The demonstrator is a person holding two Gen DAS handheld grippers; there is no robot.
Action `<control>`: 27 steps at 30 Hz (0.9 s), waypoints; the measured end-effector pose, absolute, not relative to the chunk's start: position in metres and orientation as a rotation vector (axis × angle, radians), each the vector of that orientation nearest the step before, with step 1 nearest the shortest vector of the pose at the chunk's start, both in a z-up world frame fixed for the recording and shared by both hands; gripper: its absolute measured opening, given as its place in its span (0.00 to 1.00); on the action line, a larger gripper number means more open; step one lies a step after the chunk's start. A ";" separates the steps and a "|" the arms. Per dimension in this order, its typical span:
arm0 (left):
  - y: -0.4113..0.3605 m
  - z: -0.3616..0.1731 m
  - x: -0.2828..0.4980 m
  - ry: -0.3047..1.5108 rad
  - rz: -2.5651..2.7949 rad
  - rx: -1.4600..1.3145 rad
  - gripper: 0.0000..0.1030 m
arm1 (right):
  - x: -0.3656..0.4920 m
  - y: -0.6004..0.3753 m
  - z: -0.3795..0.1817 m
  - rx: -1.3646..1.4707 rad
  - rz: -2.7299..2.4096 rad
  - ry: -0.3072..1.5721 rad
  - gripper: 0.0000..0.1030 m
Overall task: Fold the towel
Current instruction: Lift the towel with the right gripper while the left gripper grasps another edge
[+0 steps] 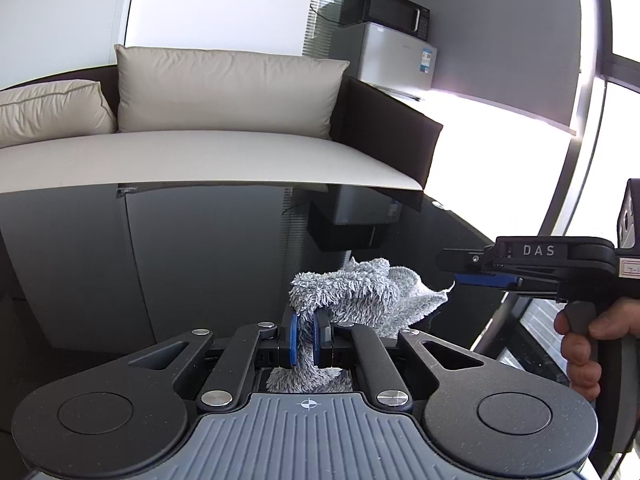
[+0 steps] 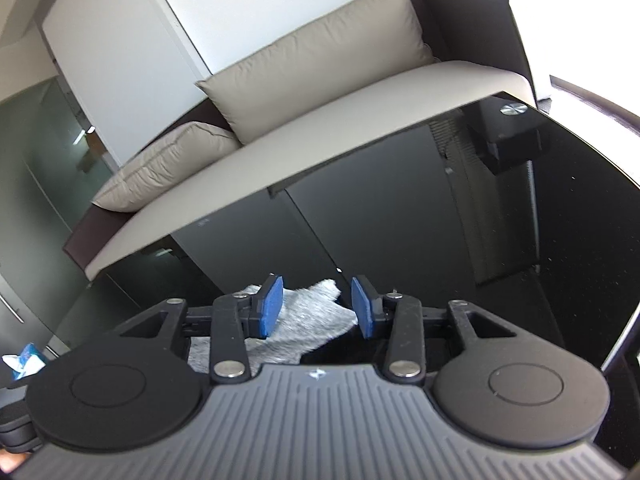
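A small grey fluffy towel [image 1: 356,296] lies bunched on the black glossy table [image 1: 200,248]. My left gripper [image 1: 307,340] is shut on a fold of the towel, which passes between its blue pads. My right gripper [image 1: 460,276] shows at the right of the left wrist view, held by a hand, its tip just right of the towel's corner. In the right wrist view the right gripper [image 2: 316,304] is open, with the towel [image 2: 308,320] lying below and between its blue pads [image 2: 272,304].
A beige sofa [image 1: 200,152] with cushions [image 1: 228,88] stands behind the table. A small fridge [image 1: 396,60] with a black microwave [image 1: 384,10] stands at the back right. The table's curved right edge [image 1: 500,312] is near the right gripper.
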State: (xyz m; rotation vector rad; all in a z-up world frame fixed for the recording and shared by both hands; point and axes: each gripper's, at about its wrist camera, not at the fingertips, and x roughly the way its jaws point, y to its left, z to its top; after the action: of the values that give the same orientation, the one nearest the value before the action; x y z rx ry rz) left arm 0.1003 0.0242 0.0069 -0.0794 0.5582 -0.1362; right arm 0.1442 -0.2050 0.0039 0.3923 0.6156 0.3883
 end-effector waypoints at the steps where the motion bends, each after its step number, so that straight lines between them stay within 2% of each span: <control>1: 0.025 0.007 0.100 0.562 -0.133 -0.079 0.07 | 0.145 -0.205 0.001 0.390 0.377 0.632 0.41; 5: 0.028 0.007 0.099 0.579 -0.120 -0.086 0.07 | 0.147 -0.202 -0.007 0.395 0.359 0.675 0.47; 14: 0.033 0.006 0.093 0.602 -0.107 -0.104 0.07 | 0.150 -0.194 -0.014 0.461 0.406 0.713 0.46; 16: 0.033 0.006 0.092 0.610 -0.104 -0.101 0.07 | 0.151 -0.191 -0.014 0.454 0.408 0.708 0.31; 18: 0.032 0.005 0.092 0.620 -0.102 -0.103 0.07 | 0.150 -0.187 -0.013 0.437 0.405 0.707 0.09; 19: 0.032 0.005 0.092 0.624 -0.100 -0.104 0.07 | 0.149 -0.186 -0.012 0.432 0.404 0.704 0.04; 22: 0.034 0.004 0.093 0.636 -0.090 -0.108 0.08 | 0.147 -0.185 -0.009 0.424 0.402 0.681 0.02; 27: 0.039 0.000 0.091 0.657 -0.049 -0.125 0.21 | 0.144 -0.187 -0.004 0.420 0.410 0.640 0.02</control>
State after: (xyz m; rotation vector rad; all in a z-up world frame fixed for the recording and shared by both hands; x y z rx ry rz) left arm 0.0914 0.0392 0.0005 -0.1254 0.6572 -0.0495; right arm 0.1436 -0.1872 -0.0038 0.4202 0.6404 0.4103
